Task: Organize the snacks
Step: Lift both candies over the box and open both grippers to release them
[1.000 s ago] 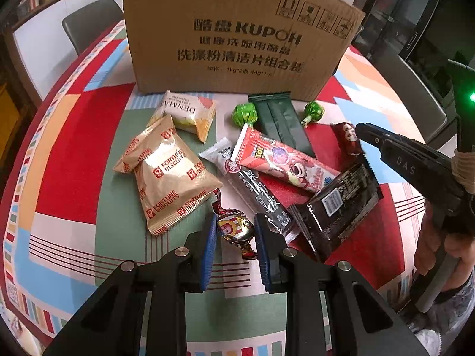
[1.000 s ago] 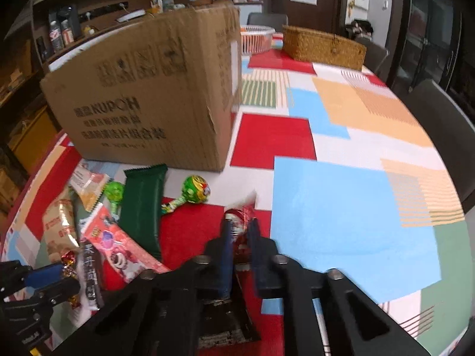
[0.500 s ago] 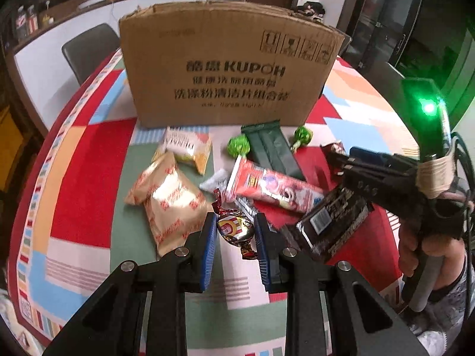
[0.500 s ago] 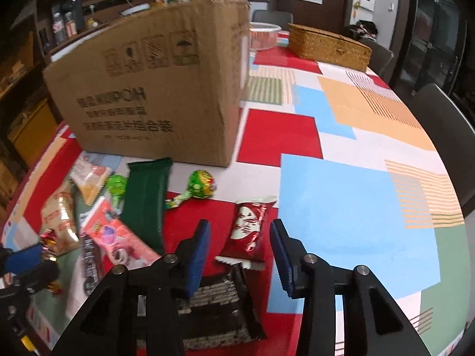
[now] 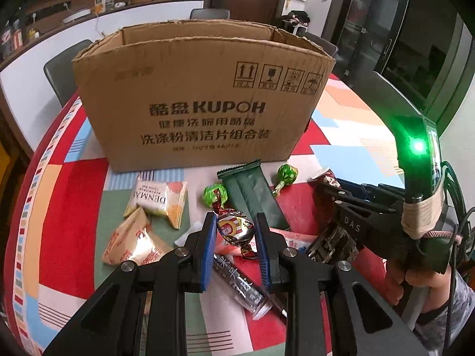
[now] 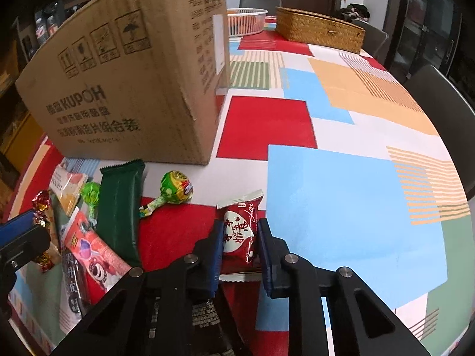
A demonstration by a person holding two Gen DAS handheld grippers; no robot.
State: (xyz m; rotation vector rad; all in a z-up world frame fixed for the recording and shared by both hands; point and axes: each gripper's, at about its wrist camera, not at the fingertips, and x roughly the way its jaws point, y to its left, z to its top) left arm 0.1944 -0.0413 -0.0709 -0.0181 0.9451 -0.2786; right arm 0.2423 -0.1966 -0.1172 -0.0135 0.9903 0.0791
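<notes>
My left gripper (image 5: 234, 231) is shut on a foil-wrapped candy (image 5: 236, 230) and holds it above the table, in front of the open cardboard box (image 5: 204, 101). My right gripper (image 6: 240, 237) is shut on a small dark red snack packet (image 6: 240, 231), lifted a little off the cloth. The right gripper also shows in the left wrist view (image 5: 329, 187) at right. On the table lie a dark green bar (image 5: 255, 195), two green lollipops (image 5: 286, 173), a DENMA packet (image 5: 157, 200), a gold biscuit packet (image 5: 133, 243), a pink packet (image 6: 92, 255) and black packets (image 5: 332, 243).
The box (image 6: 130, 86) stands on a table with a patchwork cloth (image 6: 341, 195). A white basket (image 6: 246, 20) and a wicker box (image 6: 320, 29) sit at the far end. Grey chairs (image 5: 62, 68) stand around the table.
My left gripper has lifted the foil candy up and toward the box. My right gripper opened around the red packet, then shut on it and raised it.
</notes>
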